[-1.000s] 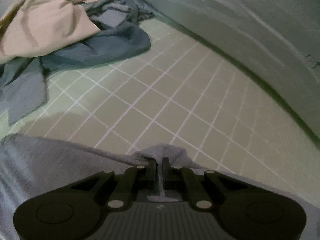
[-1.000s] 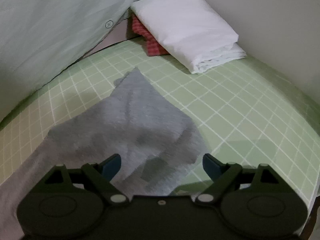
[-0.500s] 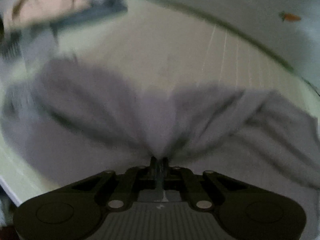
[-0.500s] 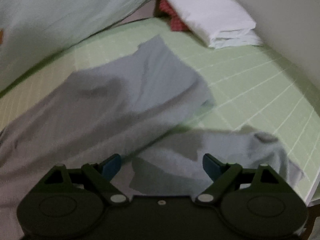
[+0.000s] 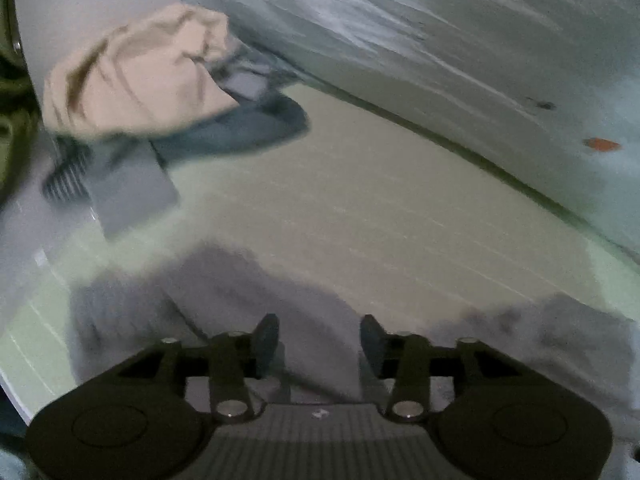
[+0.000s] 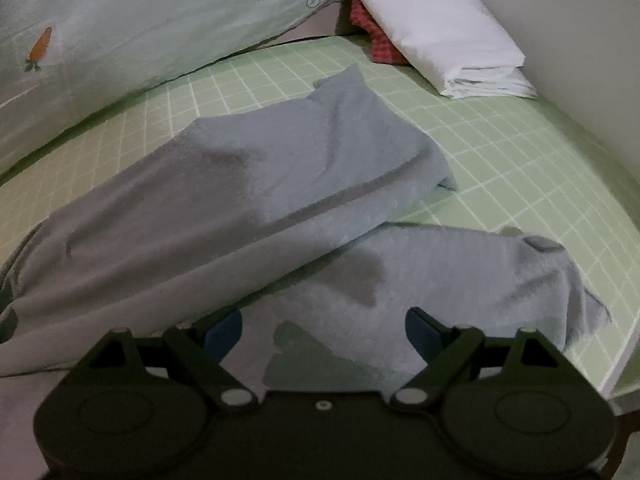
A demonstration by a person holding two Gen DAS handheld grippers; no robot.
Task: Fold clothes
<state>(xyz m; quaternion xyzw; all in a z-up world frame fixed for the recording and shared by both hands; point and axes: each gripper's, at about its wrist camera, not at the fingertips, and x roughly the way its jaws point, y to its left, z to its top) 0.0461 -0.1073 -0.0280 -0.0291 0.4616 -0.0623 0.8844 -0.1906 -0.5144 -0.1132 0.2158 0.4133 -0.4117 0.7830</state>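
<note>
The left gripper (image 5: 319,340) has just been opening: its two dark fingers (image 5: 266,338) now stand apart, about half spread, with the grey knit garment (image 6: 256,200) lying beneath and between them but no longer pinched. The right gripper (image 6: 323,330) is spread wide over the same cloth, its blue-padded fingers (image 6: 222,330) clear of the fabric and holding nothing

The grey garment lies on the pale green grid-patterned bed sheet (image 6: 520,152), folded over on itself: a broad upper layer runs diagonally from lower left toward the far right, and a second flap sticks out below it toward the bed's right edge. In the left wrist view the picture is blurred, and the grey cloth (image 5: 248,292) shows just ahead of the fingers

A second ago the left fingers were clamped on a fold of this cloth, and half a second ago they carried it bunched in the air; now it is released. In the right view the garment has gone from one flat sheet to a doubled one

A heap of beige and blue unfolded clothes (image 5: 136,92) sits far left; a folded white cloth (image 6: 440,28) lies on a red checked one (image 6: 380,50) at the far right corner
</note>
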